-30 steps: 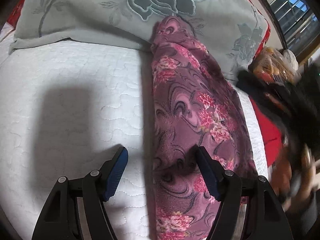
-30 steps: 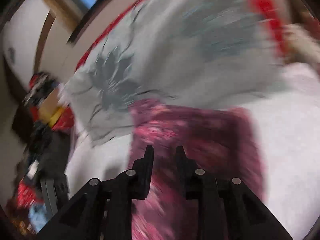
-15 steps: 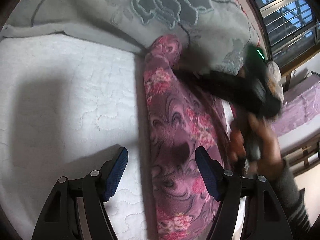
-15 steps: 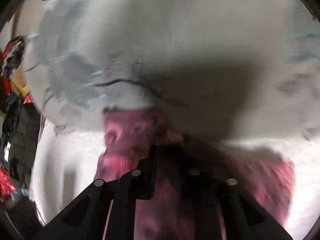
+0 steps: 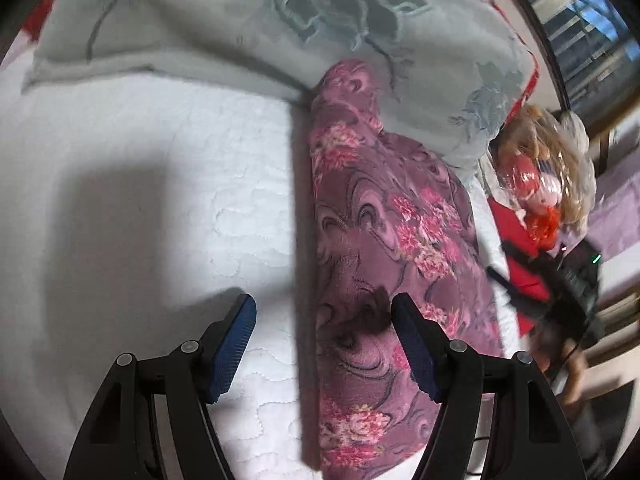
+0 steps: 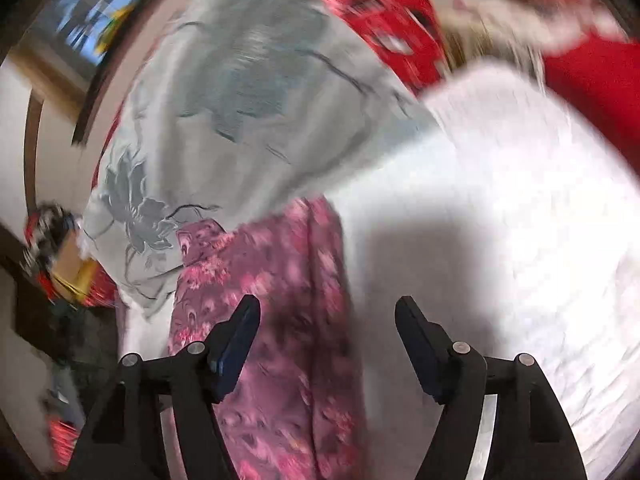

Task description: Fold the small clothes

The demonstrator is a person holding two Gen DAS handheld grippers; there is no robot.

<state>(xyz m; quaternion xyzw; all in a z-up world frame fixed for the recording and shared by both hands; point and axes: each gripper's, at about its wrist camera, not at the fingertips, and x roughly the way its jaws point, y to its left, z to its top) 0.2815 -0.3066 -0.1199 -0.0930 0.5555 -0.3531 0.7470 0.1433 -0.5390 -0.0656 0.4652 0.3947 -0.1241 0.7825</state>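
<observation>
A purple floral garment (image 5: 384, 248) lies folded into a long strip on the white quilted mattress (image 5: 140, 200), its far end against a grey pillow. My left gripper (image 5: 324, 320) is open just above it; the strip's left edge runs between the blue pads, which touch nothing. In the blurred right wrist view my right gripper (image 6: 326, 320) has its jaws opening. The garment (image 6: 288, 320) passes under its left finger and into the gap, and neither pad presses on it. In the left wrist view the right gripper (image 5: 520, 292) shows as a dark blur past the strip's right side.
The grey floral pillow (image 5: 280, 40) lies across the far end of the bed. A doll in a clear bag (image 5: 540, 184) and red cloth (image 5: 516, 240) sit off the right edge. A barred window (image 5: 592, 12) is at the far right. Bare mattress spreads left of the strip.
The right gripper has left the garment's far end by the pillow and come back to the bed's right side, its jaws now wide apart. The left gripper and the folded strip stay put.
</observation>
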